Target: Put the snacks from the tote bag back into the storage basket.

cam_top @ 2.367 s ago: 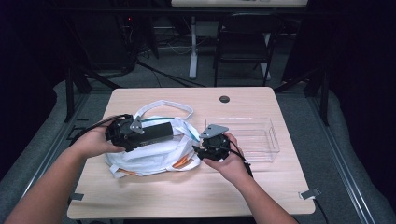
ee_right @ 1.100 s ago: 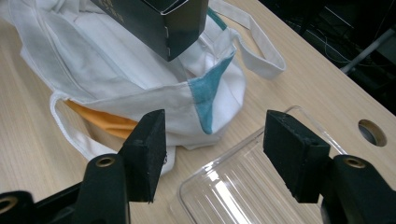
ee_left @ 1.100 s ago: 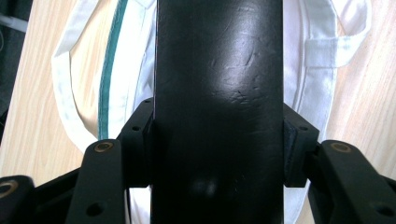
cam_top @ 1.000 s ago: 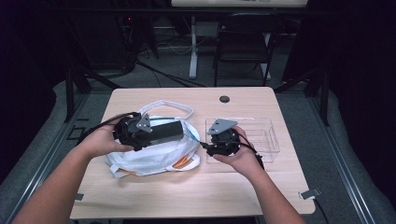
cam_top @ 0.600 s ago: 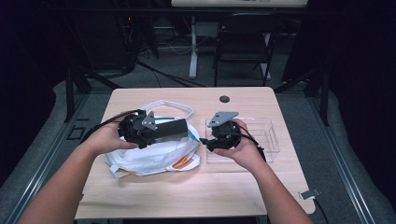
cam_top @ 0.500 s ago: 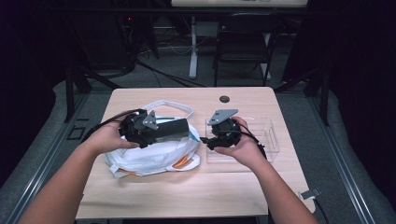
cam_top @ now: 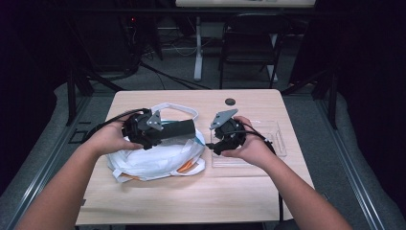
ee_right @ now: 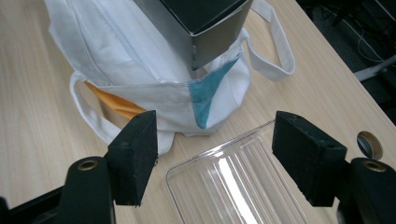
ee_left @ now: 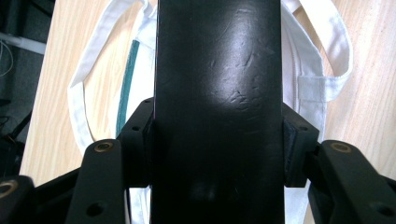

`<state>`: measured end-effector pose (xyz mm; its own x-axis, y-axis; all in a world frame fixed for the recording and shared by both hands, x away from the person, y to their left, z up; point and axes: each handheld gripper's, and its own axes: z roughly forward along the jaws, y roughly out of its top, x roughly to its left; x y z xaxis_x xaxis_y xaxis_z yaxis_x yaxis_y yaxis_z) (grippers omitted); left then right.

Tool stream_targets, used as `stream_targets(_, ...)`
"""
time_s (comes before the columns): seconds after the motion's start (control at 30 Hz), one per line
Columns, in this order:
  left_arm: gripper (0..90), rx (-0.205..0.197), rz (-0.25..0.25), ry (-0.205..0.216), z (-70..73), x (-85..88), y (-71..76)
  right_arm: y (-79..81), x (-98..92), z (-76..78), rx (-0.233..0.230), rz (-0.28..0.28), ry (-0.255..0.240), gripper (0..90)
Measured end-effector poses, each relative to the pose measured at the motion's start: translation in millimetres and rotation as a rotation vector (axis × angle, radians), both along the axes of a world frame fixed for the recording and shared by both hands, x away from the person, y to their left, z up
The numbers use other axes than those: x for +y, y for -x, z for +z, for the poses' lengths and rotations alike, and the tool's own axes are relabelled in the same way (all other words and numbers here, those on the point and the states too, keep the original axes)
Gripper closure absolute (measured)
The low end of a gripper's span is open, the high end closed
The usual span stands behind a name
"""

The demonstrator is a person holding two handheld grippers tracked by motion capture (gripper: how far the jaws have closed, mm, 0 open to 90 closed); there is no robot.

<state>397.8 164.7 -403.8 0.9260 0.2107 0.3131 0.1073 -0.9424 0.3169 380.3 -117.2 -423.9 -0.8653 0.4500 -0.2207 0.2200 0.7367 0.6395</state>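
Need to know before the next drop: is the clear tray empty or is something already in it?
Empty, as far as it shows. The tray has bare ribbed plastic in the right gripper view; the high view has a hand covering part of it.

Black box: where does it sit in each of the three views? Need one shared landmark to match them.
High view: the black box lies level, left of centre, over the white bag, held at its left end by the left claw.
Left gripper view: it runs up the middle of the frame, from the bottom edge to the top, clamped between the pads.
Right gripper view: its end face is at top centre, above the bag.
Shared landmark: the white bag with the teal patch.
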Motion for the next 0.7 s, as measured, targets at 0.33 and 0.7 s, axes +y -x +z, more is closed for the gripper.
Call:
stream_targets(0.33, 43.3, -0.003, -0.025, 0.01, 1.9, -8.1, 1.5, -3.2, 11.7, 8.9, -0.003, 0.05, 0.107, 29.6)
stream_targets(0.7, 43.4, -0.013, -0.043, 0.008, 2.2, -15.4, 1.7, -10.4, 20.4, 13.6, -0.032, 0.072, 0.167, 29.7)
